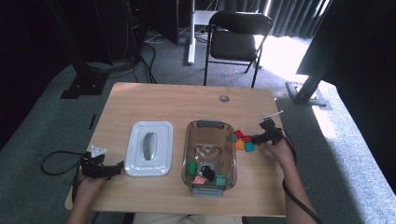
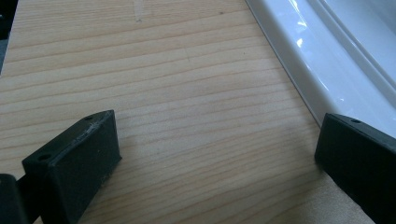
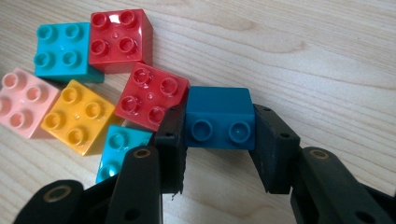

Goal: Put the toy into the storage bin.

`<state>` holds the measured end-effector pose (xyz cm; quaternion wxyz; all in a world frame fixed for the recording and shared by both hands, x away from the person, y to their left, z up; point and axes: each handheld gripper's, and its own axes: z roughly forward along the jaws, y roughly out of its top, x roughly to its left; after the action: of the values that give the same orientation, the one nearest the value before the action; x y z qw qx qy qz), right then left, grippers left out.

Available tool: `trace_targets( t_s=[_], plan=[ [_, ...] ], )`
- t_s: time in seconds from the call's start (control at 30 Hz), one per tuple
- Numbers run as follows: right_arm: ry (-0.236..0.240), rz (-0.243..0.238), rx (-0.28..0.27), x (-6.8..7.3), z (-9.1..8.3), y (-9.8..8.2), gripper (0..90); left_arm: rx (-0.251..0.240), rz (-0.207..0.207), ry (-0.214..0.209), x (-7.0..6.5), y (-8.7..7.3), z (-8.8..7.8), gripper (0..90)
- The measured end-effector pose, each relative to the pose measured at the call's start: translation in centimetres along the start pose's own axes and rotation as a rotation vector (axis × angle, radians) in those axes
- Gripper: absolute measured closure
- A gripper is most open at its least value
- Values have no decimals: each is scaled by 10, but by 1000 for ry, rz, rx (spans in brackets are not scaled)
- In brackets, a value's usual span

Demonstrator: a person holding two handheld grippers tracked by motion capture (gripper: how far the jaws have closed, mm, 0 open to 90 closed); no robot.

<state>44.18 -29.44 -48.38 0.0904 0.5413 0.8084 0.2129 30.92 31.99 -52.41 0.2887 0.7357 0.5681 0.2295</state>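
Right gripper [image 3: 219, 154]: its two black jaws are closed on a dark teal block [image 3: 219, 116], one pad flat against each side wall. The block lies tipped, studs facing the camera, so the smooth sides are what the pads meet; that looks like the reason for the grip angle.

Loose blocks: a small heap sits on the table just right of the bin. In the right gripper view I count two red blocks [image 3: 121, 39], a turquoise one [image 3: 63, 51], a yellow one [image 3: 79, 116], a pink one [image 3: 21, 105] and another turquoise piece [image 3: 116, 151] partly under the left jaw. They touch each other, and the held block's corner presses on the nearer red one.

Clear bin [image 1: 231, 161]: open, rounded, see-through plastic with grey latches at both ends. A few blocks already lie at its near end, so my guess is the heap is being moved into it.

Lid [image 1: 149, 148]: white, glossy, with a grey handle recess, laid flat left of the bin, out of the way.

Left gripper [image 2: 215, 154]: jaws spread wide and empty, resting low over the table [image 2: 163, 93], its right jaw beside the lid's rim. It seems parked.

Surfaces: pale wood grain tabletop; hard shiny blocks with round studs; matte black pads, finely ribbed on the inner face.
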Motion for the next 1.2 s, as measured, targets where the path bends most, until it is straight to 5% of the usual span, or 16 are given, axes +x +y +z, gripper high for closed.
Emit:
trace_targets(
  t_s=[0.73,0.9,1.2],
  plan=[
    [39,-89,-59,14,-57,-16,586,0,0,0,0,0,0,5],
    [58,-138,-79,27,-74,-18,585,1,0,0,0,0,0,5],
    [196,-288,-173,71,-119,-11,586,-1,-2,1,0,0,0,5]
  ],
)
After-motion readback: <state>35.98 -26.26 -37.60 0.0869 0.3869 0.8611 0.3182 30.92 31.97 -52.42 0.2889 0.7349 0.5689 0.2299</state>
